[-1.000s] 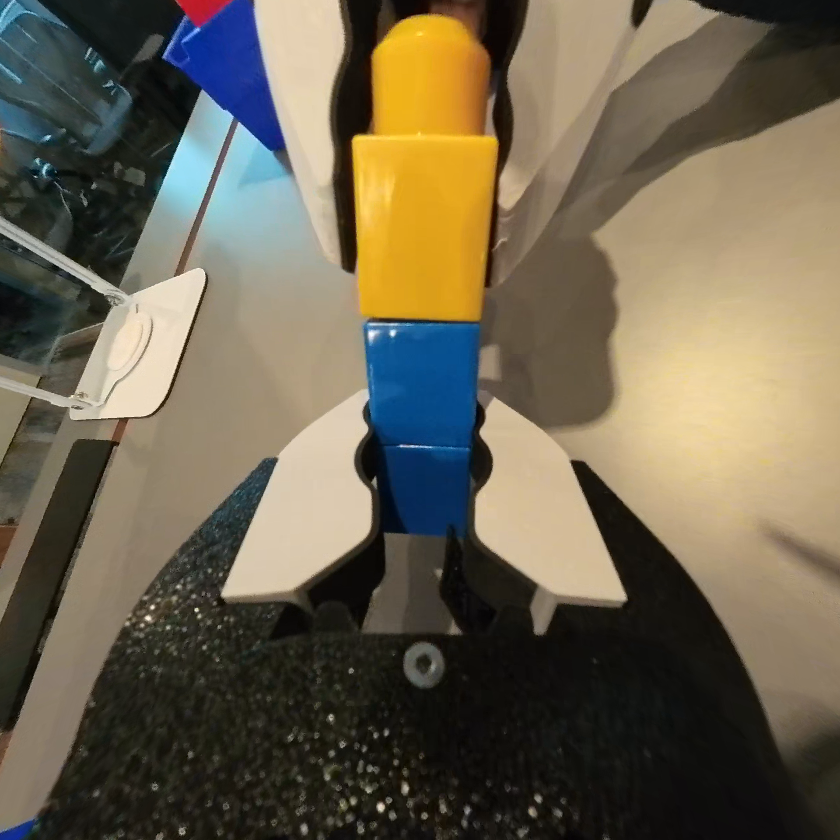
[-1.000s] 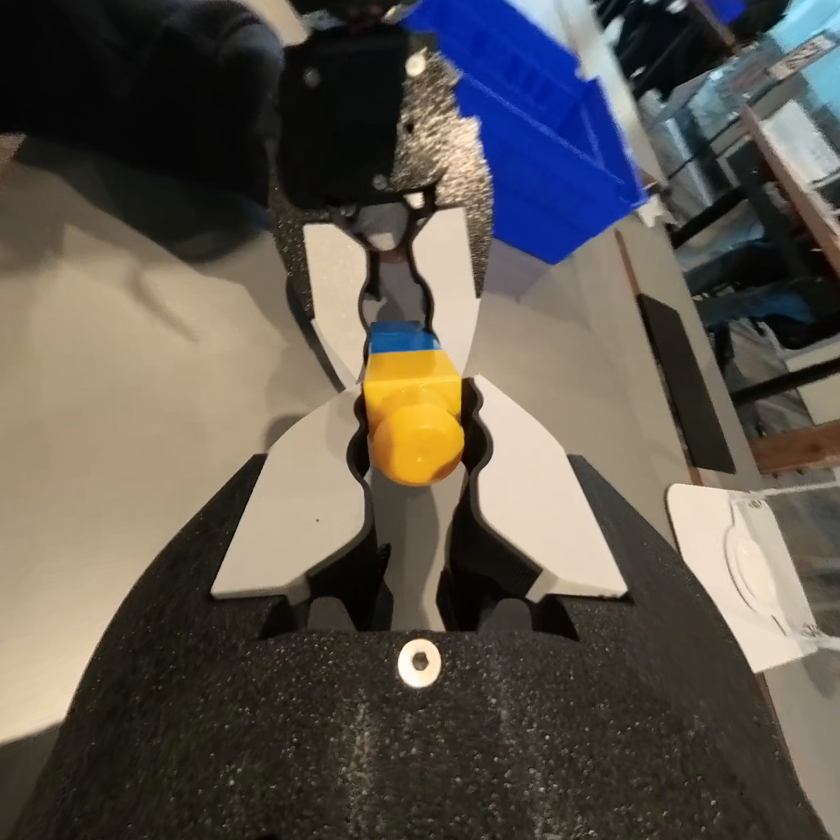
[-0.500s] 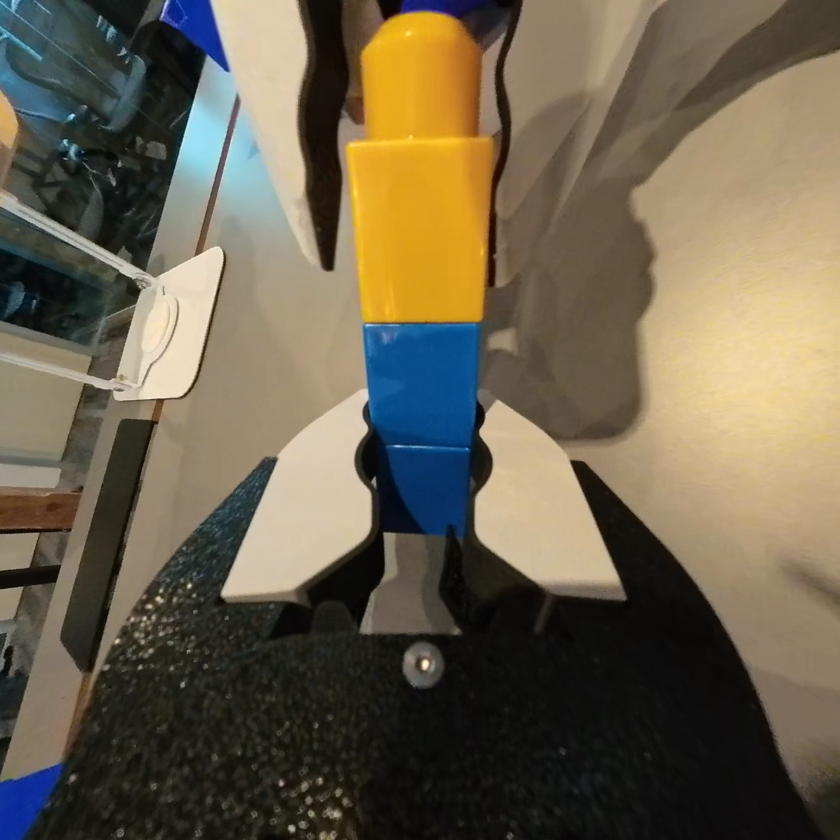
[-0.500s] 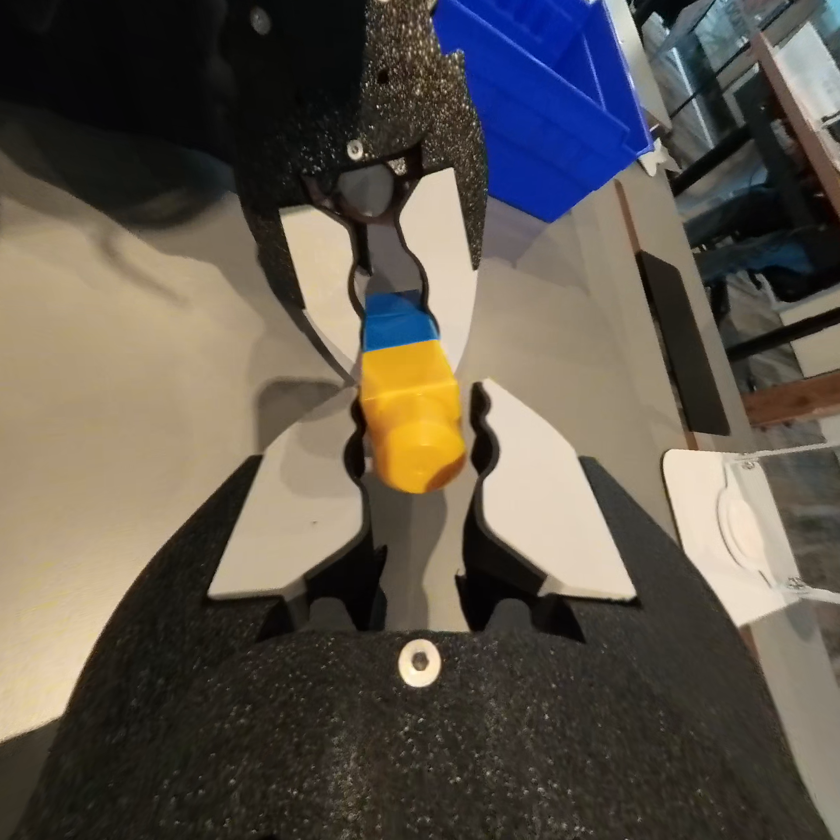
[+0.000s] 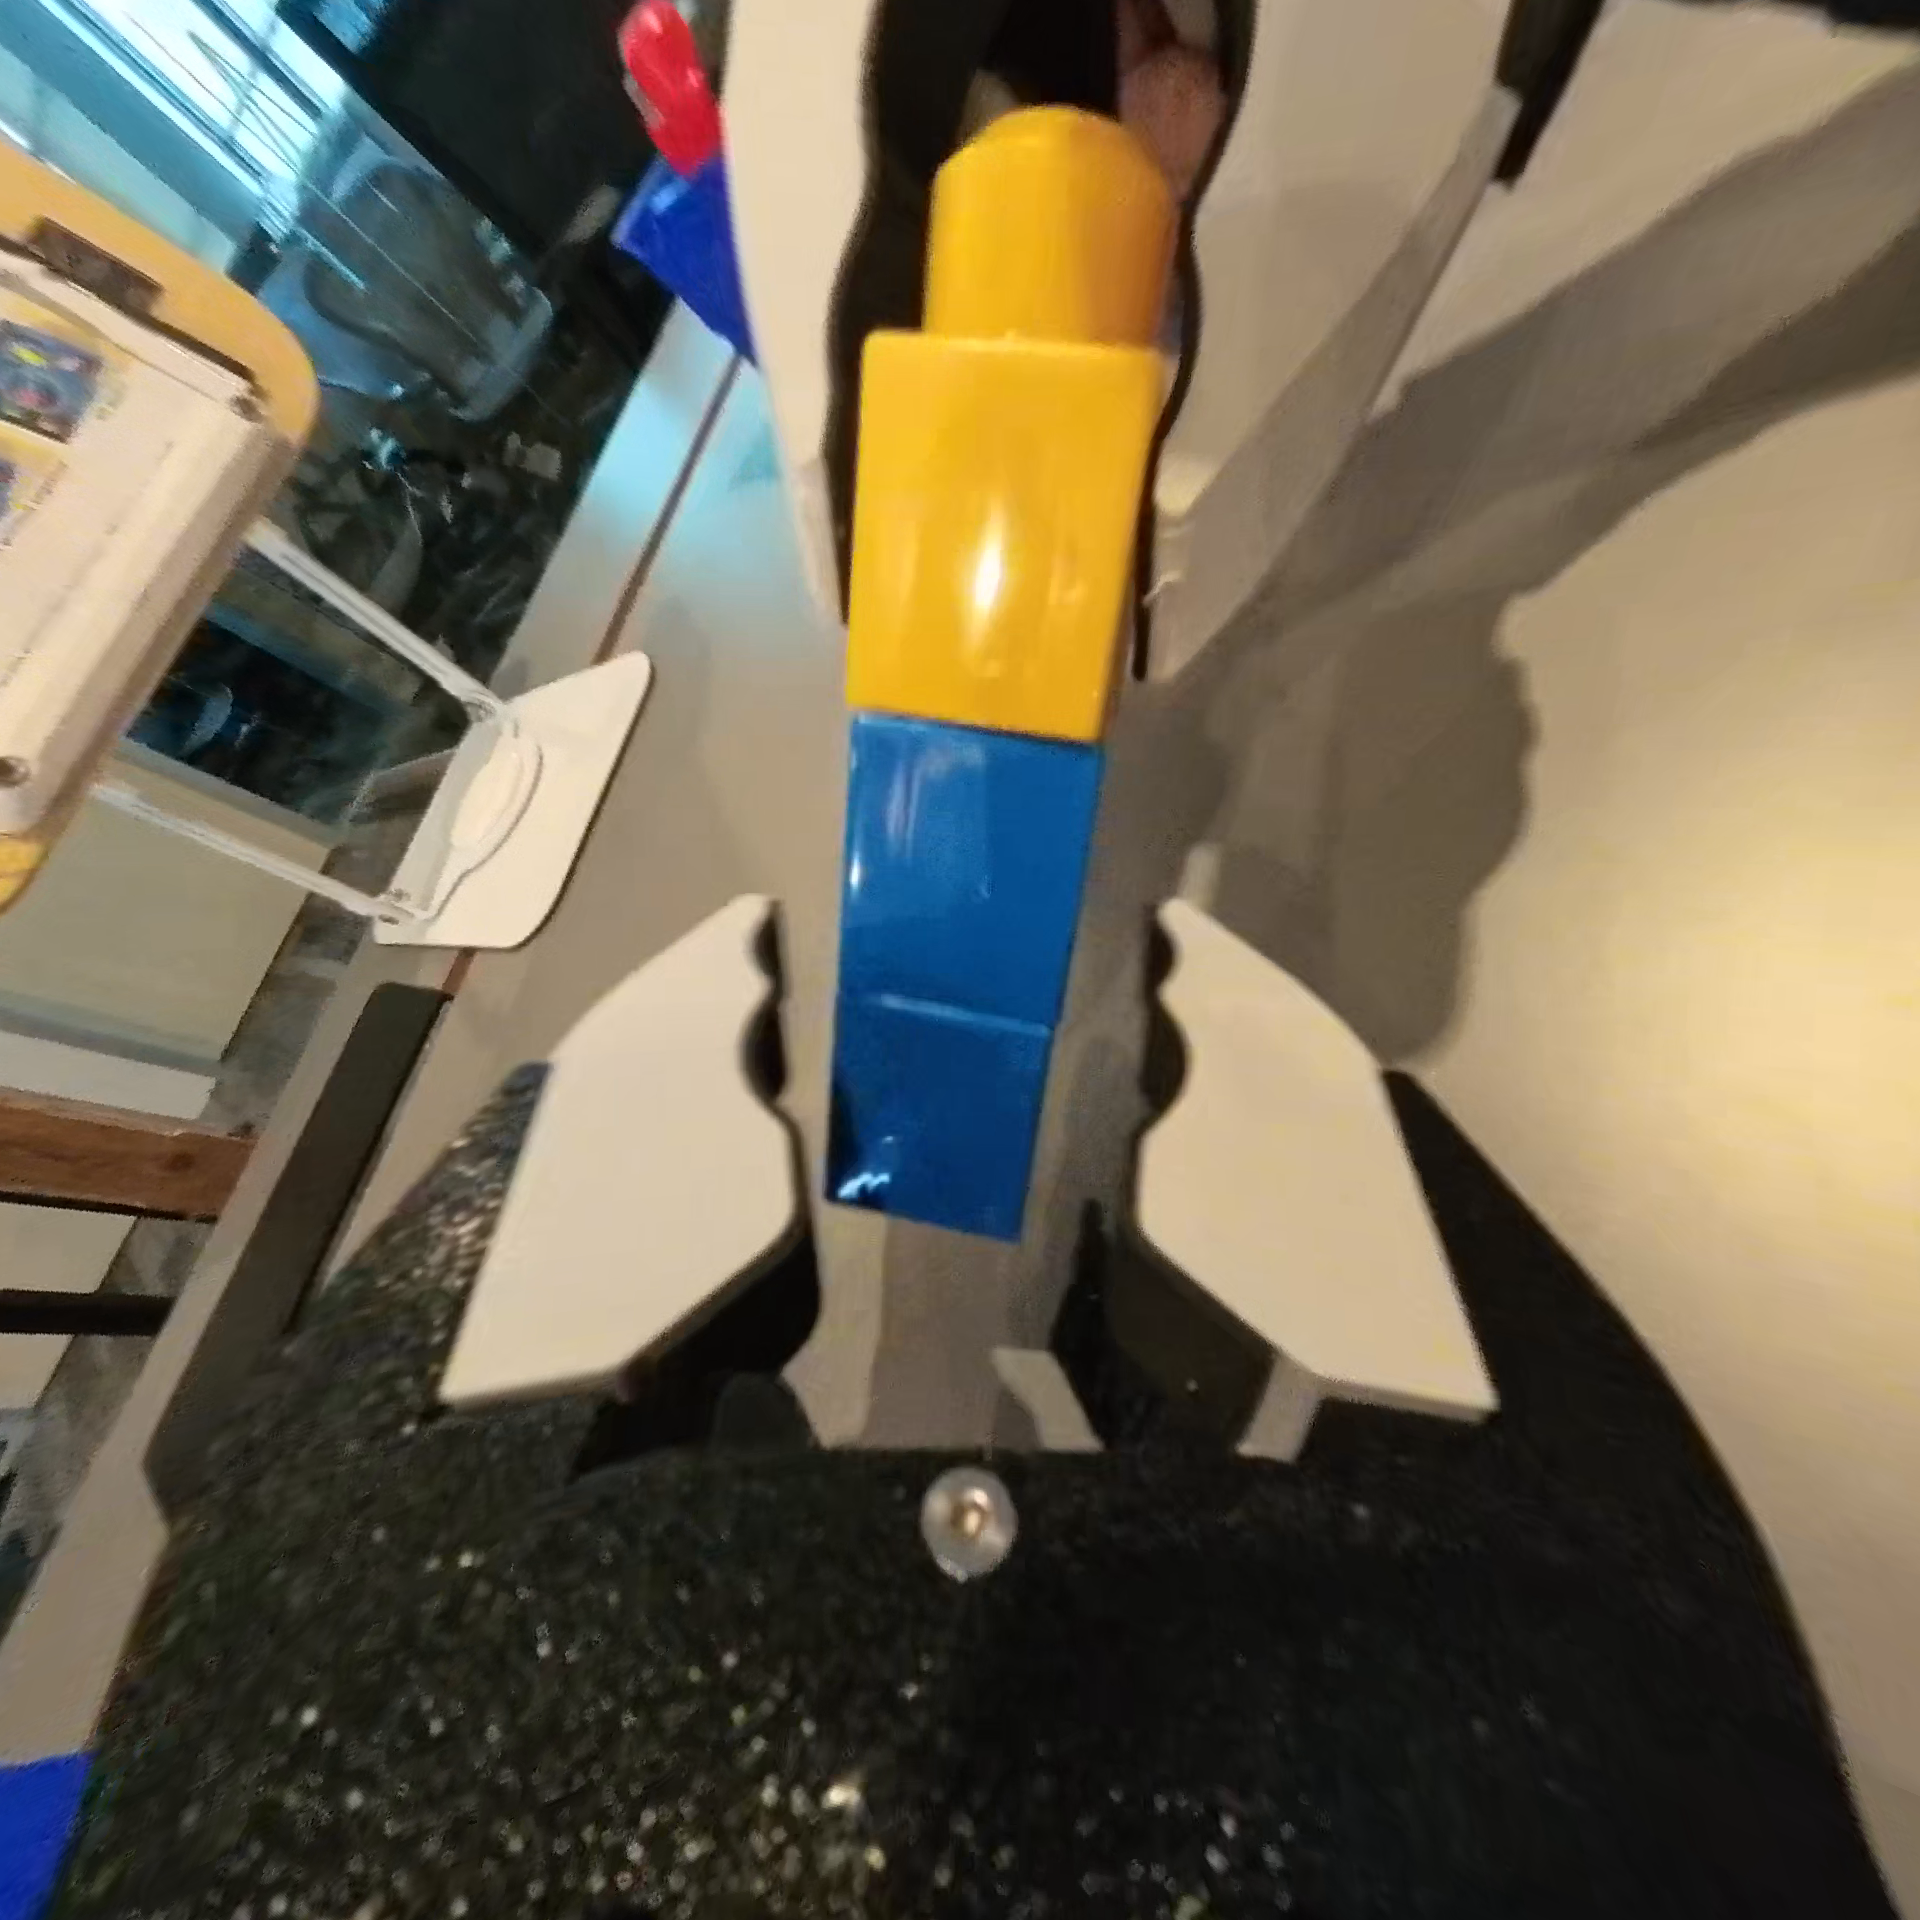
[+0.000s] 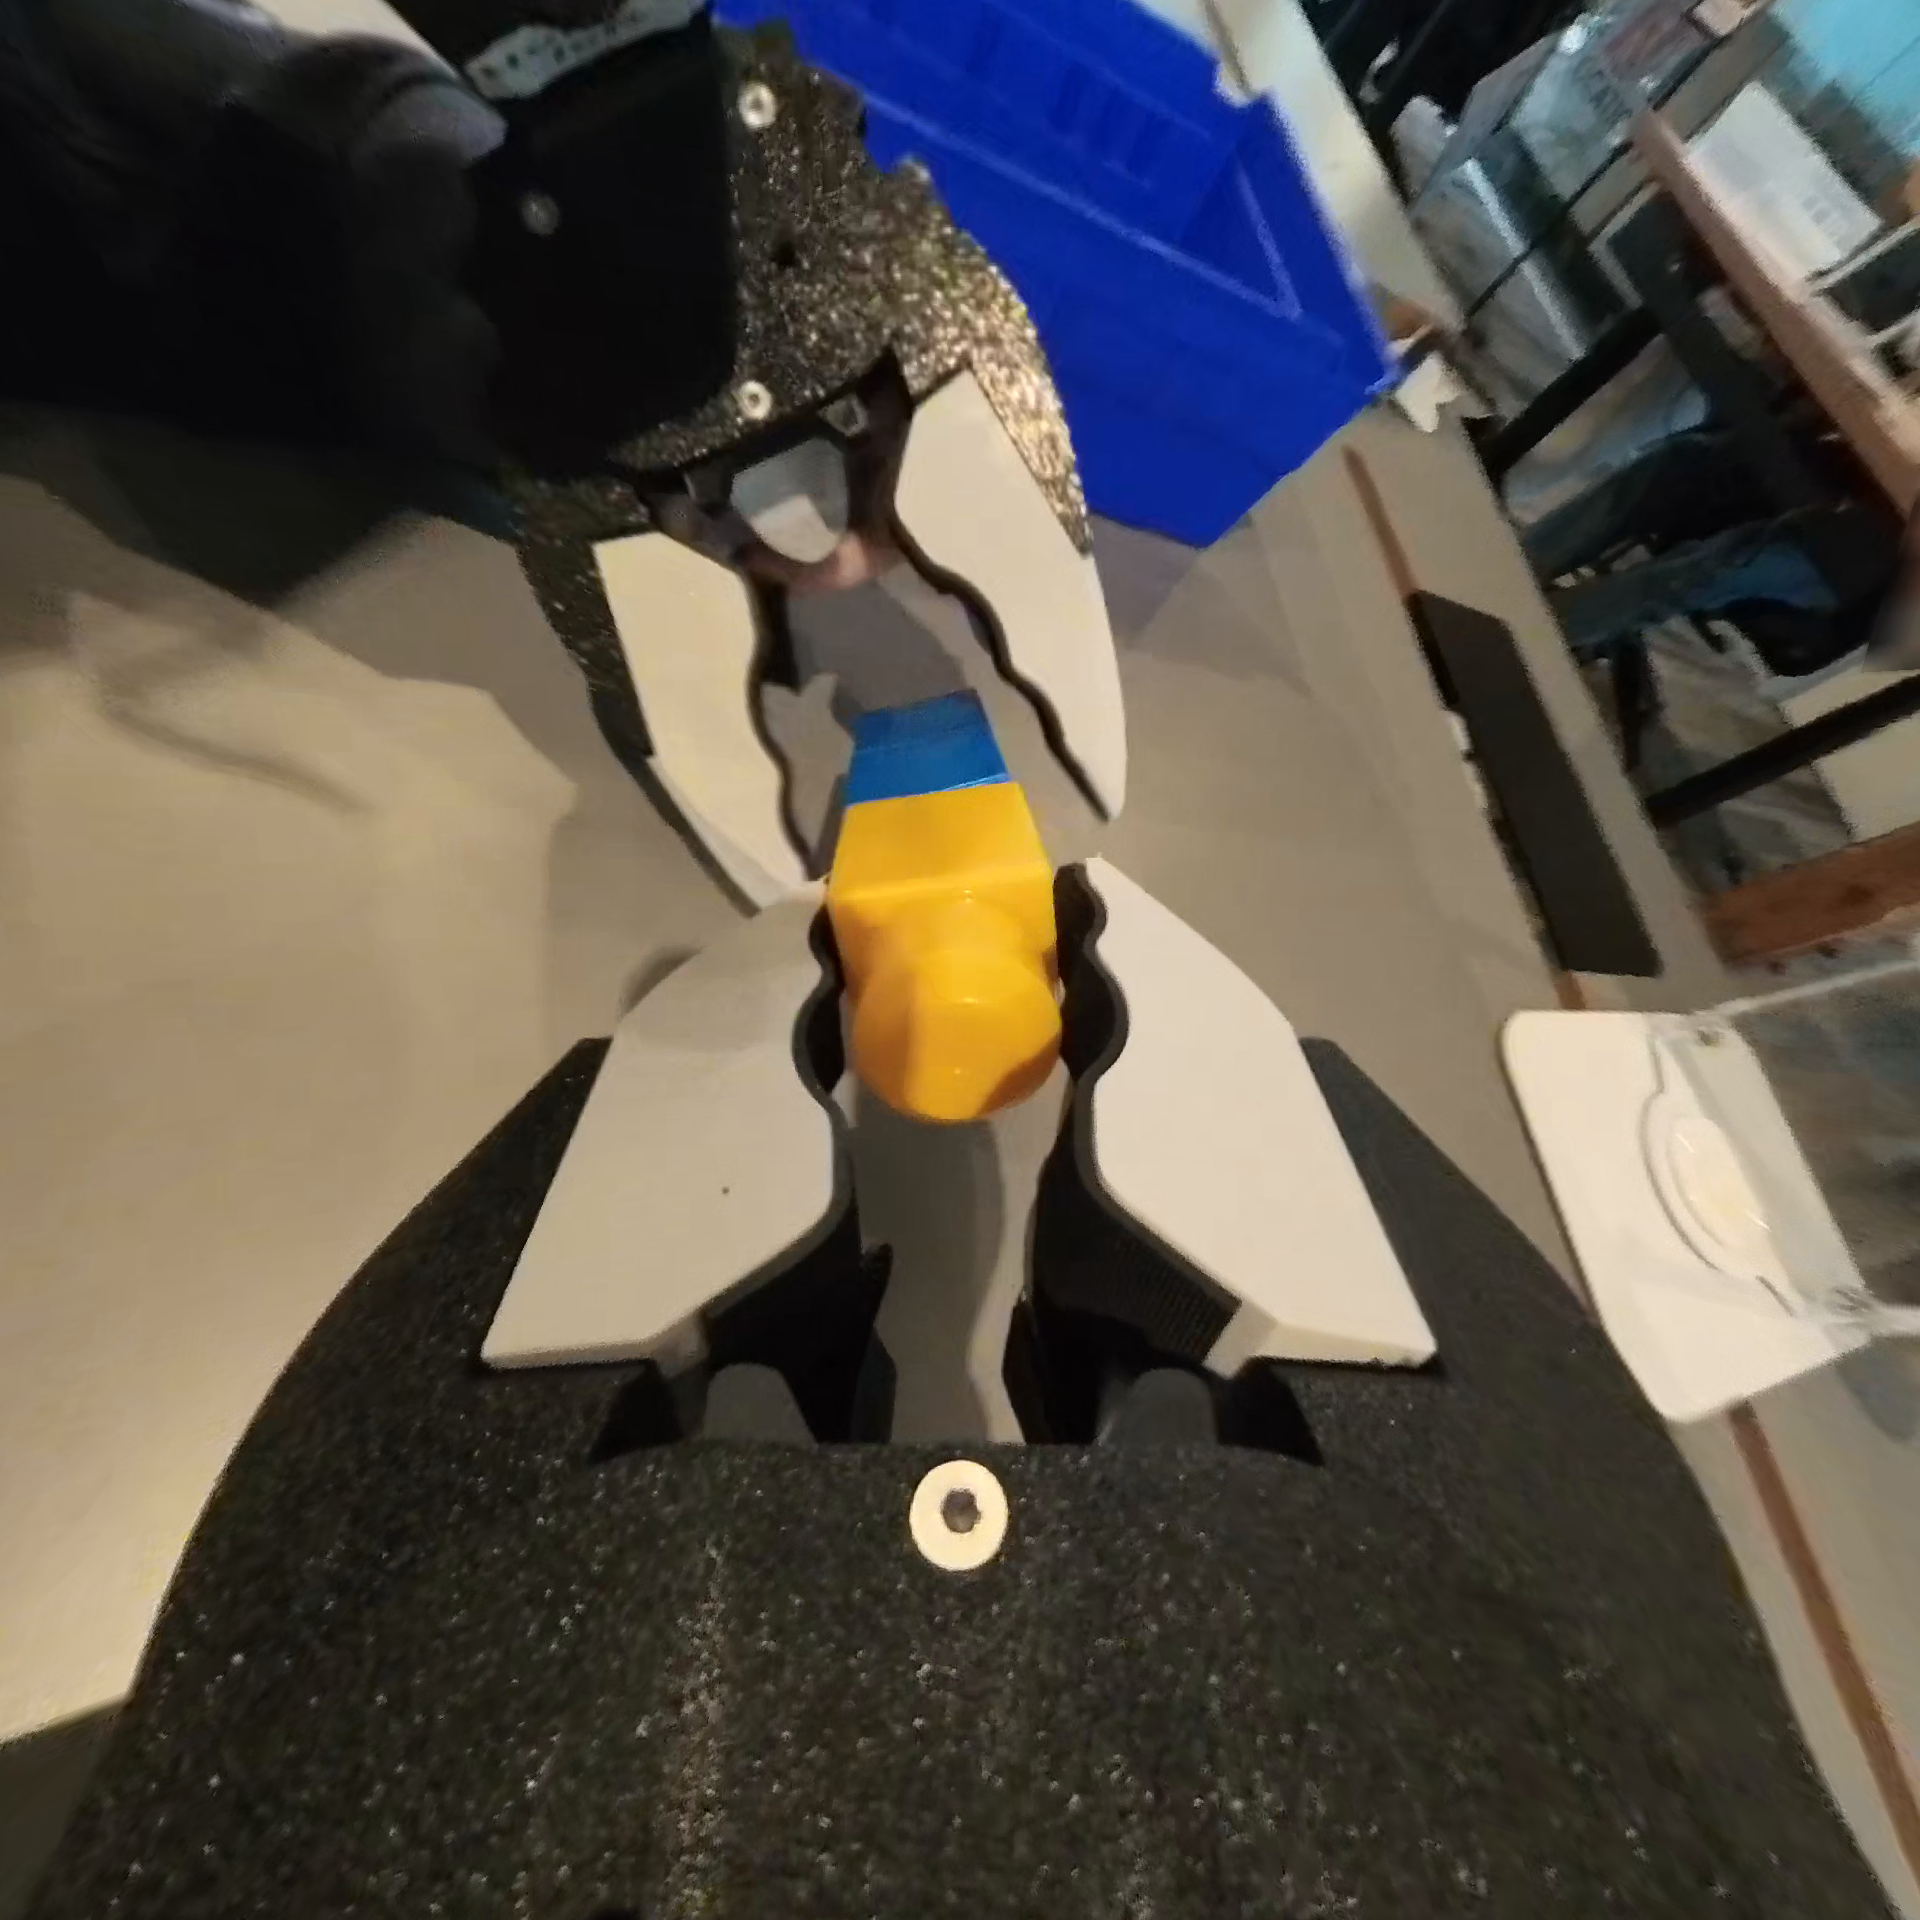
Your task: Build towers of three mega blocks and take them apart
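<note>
A tower of two blue mega blocks point(image 5: 961, 862) topped by a yellow block point(image 5: 997, 520) hangs in the air above the grey table point(image 5: 1662, 1039). My left gripper point(image 5: 966, 925) is open, its fingers standing clear on both sides of the blue blocks. My right gripper point(image 5: 987, 634) reaches in from the top and is shut on the yellow block. In the right wrist view my right gripper point(image 6: 951, 904) clamps the yellow block point(image 6: 935, 935), with a blue block point(image 6: 920, 758) behind it between the spread fingers of my left gripper point(image 6: 935, 831).
A blue bin point(image 6: 1122, 260) stands at the table's far side, with a red piece point(image 5: 675, 94) near it. A white base plate with a clear stand point(image 6: 1662, 1195) and a black strip point(image 6: 1527, 779) lie along the table edge. A black-gloved hand point(image 6: 260, 208) holds the left gripper. My hands' fingertips stand some 5 centimeters from each other.
My left gripper, shut on the blue blocks before, has opened. My right gripper, loose around the yellow block half a second ago, has closed on it. The tower now hangs from the right gripper.
</note>
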### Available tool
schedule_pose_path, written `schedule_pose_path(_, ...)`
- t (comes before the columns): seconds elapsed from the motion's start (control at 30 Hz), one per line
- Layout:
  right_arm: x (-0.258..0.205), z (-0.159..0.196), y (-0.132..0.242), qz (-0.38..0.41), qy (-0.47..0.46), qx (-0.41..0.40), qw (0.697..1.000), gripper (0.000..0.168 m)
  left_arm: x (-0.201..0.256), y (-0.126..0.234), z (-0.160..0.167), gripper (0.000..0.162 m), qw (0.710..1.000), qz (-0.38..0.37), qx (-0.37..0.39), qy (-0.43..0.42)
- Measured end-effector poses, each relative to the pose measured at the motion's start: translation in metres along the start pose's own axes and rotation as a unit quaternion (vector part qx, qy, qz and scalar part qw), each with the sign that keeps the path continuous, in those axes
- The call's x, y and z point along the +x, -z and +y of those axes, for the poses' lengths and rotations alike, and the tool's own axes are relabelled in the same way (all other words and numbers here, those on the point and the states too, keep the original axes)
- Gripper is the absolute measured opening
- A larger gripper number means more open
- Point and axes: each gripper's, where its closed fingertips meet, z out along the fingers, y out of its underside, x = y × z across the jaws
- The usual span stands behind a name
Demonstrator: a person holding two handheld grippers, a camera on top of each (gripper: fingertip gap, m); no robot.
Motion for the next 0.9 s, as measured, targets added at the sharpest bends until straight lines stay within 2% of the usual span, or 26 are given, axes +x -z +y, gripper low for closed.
schedule_pose_path(0.03,0.005,-0.003,0.010,0.015,-0.002,0.004,1.000,0.039,-0.006,0.002,-0.004,0.081,1.000,-0.013,0.015,0.015)
schedule_pose_path(0.07,0.009,-0.006,0.023,0.030,-0.007,0.009,0.999,0.039,-0.015,0.006,-0.008,0.087,0.999,-0.032,0.032,0.027)
schedule_pose_path(0.17,0.020,-0.013,0.079,0.090,-0.009,0.005,0.996,0.039,-0.036,0.019,-0.017,0.073,0.990,-0.076,0.090,0.073)
schedule_pose_path(0.27,0.037,-0.017,0.156,0.173,0.003,-0.037,0.984,0.039,-0.048,0.025,-0.020,0.071,0.977,-0.083,0.130,0.145)
schedule_pose_path(0.4,0.057,-0.002,0.261,0.246,-0.021,-0.164,0.955,0.038,-0.056,0.022,-0.010,0.073,0.963,-0.074,0.140,0.219)
schedule_pose_path(0.5,0.067,0.036,0.309,0.232,-0.067,-0.294,0.925,0.038,-0.059,0.019,-0.005,0.072,0.956,-0.076,0.141,0.246)
schedule_pose_path(0.6,0.064,0.088,0.320,0.137,-0.126,-0.411,0.892,0.038,-0.058,0.017,-0.002,0.070,0.957,-0.078,0.134,0.247)
schedule_pose_path(0.67,0.066,0.118,0.316,0.087,-0.133,-0.460,0.873,0.038,-0.056,0.015,0.000,0.069,0.958,-0.075,0.129,0.243)
schedule_pose_path(0.73,0.069,0.139,0.305,0.049,-0.127,-0.480,0.867,0.037,-0.054,0.012,0.001,0.069,0.960,-0.072,0.124,0.242)
schedule_pose_path(0.9,0.068,0.169,0.270,-0.027,-0.130,-0.471,0.872,0.038,-0.048,0.007,0.004,0.068,0.964,-0.065,0.110,0.232)
